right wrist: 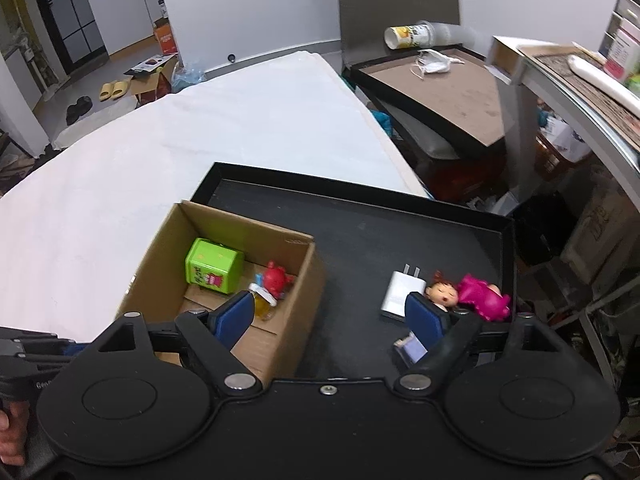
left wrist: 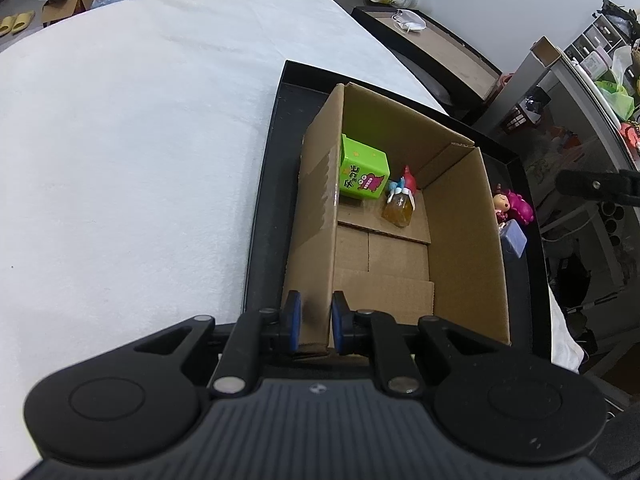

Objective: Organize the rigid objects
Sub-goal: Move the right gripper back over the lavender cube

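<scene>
Astride the cardboard box [left wrist: 400,240] near-left wall, the left gripper [left wrist: 314,326] pinches it narrowly; green cube [left wrist: 363,168] lies inside. Right gripper [right wrist: 332,316] gapes wide above bare tray [right wrist: 360,232] floor (only this view shows the white charger [right wrist: 400,290]).

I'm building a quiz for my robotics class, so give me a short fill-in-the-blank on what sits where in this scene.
1. The left gripper is closed on a wall of the ____.
2. The green cube lies ____ the cardboard box.
3. The white charger and the pink doll lie on the black ____, outside the box.
4. The right gripper is ____ and holds nothing.

Missing words: cardboard box; inside; tray; open
</scene>
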Tool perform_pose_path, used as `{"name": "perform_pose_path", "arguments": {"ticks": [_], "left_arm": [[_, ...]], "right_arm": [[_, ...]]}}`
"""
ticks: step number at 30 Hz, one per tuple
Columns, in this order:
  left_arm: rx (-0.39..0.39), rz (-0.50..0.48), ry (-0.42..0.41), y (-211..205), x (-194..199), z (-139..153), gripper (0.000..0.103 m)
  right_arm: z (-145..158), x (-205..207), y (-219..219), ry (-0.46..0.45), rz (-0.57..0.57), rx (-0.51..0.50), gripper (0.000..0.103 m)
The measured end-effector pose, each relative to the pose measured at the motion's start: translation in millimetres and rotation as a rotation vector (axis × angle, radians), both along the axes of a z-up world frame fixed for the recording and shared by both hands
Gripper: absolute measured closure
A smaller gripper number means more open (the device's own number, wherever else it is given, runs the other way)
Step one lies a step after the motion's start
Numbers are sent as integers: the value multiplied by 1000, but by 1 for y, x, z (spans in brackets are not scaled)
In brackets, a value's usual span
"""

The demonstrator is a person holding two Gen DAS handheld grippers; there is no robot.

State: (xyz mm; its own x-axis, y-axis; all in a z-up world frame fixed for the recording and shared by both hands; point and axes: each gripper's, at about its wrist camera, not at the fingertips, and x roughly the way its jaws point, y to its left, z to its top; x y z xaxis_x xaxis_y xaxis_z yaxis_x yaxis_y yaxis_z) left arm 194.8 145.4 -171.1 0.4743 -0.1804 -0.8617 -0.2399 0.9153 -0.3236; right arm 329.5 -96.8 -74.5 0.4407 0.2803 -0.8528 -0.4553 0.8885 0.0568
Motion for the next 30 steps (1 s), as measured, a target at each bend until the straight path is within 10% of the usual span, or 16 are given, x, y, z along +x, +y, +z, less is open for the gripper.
{"name": "perform_pose_path", "arguments": {"ticks": [30], "left_arm": [[45,18,17,-8,4,2,89]], "right_arm": [[-75,27,-79,98,-70,-36,21]]}}
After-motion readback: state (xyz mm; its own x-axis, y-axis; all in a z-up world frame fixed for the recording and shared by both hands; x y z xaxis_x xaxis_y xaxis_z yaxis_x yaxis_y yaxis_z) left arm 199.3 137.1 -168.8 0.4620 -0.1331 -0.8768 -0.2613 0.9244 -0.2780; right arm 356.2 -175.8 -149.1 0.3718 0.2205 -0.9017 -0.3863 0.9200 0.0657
